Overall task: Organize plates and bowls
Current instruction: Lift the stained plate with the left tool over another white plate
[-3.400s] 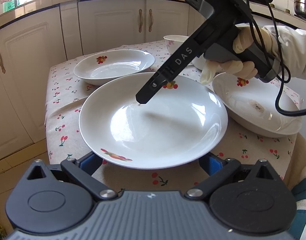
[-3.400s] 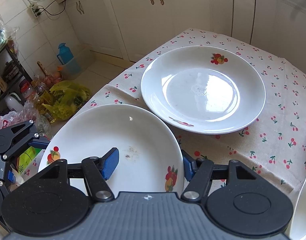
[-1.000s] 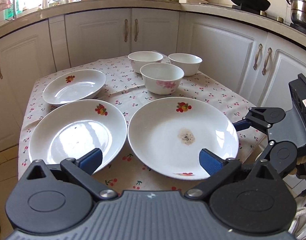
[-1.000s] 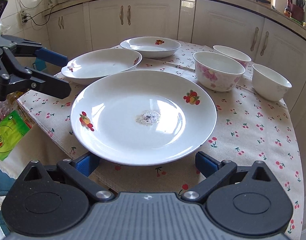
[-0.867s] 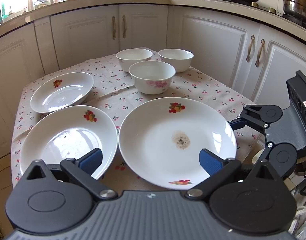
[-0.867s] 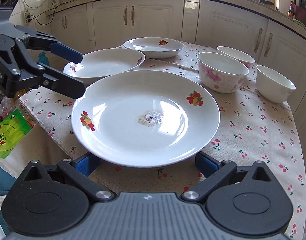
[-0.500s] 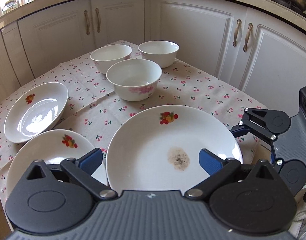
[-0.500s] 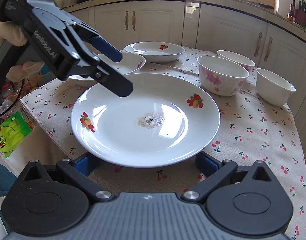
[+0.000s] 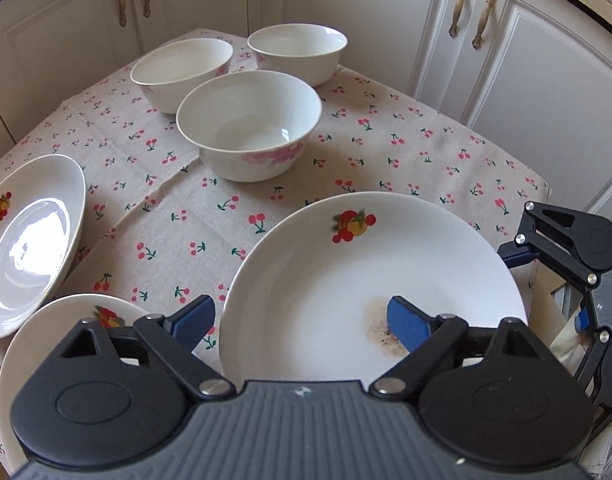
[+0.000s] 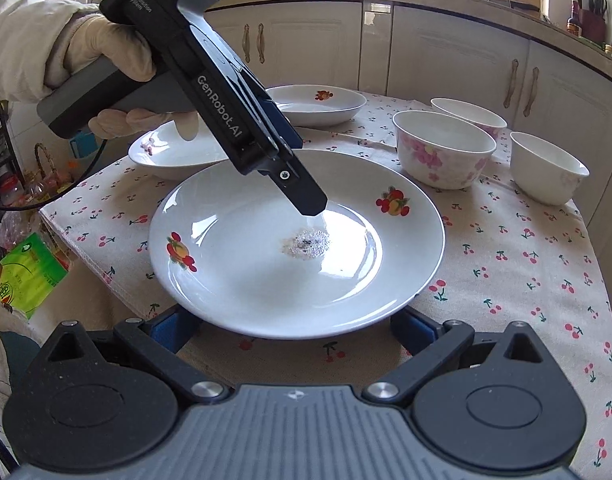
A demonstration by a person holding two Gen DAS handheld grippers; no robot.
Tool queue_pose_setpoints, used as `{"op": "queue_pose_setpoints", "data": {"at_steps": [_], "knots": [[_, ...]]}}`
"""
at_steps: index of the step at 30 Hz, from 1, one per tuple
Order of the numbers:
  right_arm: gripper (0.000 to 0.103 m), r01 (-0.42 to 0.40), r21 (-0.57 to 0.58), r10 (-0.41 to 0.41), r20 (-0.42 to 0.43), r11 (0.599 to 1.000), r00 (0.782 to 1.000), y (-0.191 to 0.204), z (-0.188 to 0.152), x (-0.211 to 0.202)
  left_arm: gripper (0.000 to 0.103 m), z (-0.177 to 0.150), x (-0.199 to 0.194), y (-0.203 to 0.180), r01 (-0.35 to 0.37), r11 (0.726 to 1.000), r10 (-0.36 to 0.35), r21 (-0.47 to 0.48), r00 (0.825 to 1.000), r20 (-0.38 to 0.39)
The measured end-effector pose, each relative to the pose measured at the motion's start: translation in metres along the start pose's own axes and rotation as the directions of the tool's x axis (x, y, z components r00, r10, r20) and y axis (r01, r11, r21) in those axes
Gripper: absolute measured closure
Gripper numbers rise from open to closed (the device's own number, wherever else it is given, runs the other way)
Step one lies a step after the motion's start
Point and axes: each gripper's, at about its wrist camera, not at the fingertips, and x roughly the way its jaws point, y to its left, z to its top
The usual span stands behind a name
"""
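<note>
Over the near rim of the large plate point(image 9: 346, 280), the left gripper point(image 9: 301, 322) points steeply down, jaws closing; one blue pad hangs inside the plate over a brown stain point(image 9: 376, 320), the other outside the rim at 9 o'clock, neither seen pressing. In the right wrist view the left gripper point(image 10: 306, 196) descends from 10 o'clock, held by a gloved hand point(image 10: 101, 60), its tip just above the stain. The right gripper point(image 10: 293, 326) stands spread wide, its blue pads either side of the same plate's near edge; contact with the rim cannot be told.

The large plate lies on the cherry-print cloth of the surface point(image 9: 406, 152), at the near edge. At 10 o'clock from it lie two smaller plates point(image 10: 173, 152), one behind the other. At 1 o'clock stand three bowls: a pink-flowered bowl point(image 10: 442, 152) nearest, a second bowl point(image 10: 470, 118) behind it, a plain white bowl point(image 10: 548, 170) to the right. White cabinets point(image 10: 446, 52) stand beyond.
</note>
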Motion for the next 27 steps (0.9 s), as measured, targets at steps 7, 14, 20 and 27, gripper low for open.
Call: {"op": "queue_pose_setpoints", "data": {"at_steps": [7,14,20,27], "knots": [[0.000,-0.003,0.005,0.002,0.006,1.000,1.000,0.000,-0.001,-0.001,0.012,0.002,0.007,0.001,0.042,0.999,-0.041,0.021,0.998,-0.053],[0.000,-0.009,-0.006,0.009,0.002,1.000,1.000,-0.001,0.002,-0.002,0.011,0.002,0.008,0.003,0.059,0.998,-0.059,0.003,0.997,-0.058],[0.000,0.006,-0.025,-0.006,0.001,1.000,1.000,-0.006,0.002,-0.004,0.011,0.005,0.010,0.003,0.068,0.998,-0.067,0.004,0.996,-0.051],[0.000,-0.002,-0.020,0.002,0.001,1.000,1.000,-0.007,0.001,0.000,0.012,0.007,0.016,0.007,0.090,0.996,-0.090,-0.004,0.994,-0.064]]}}
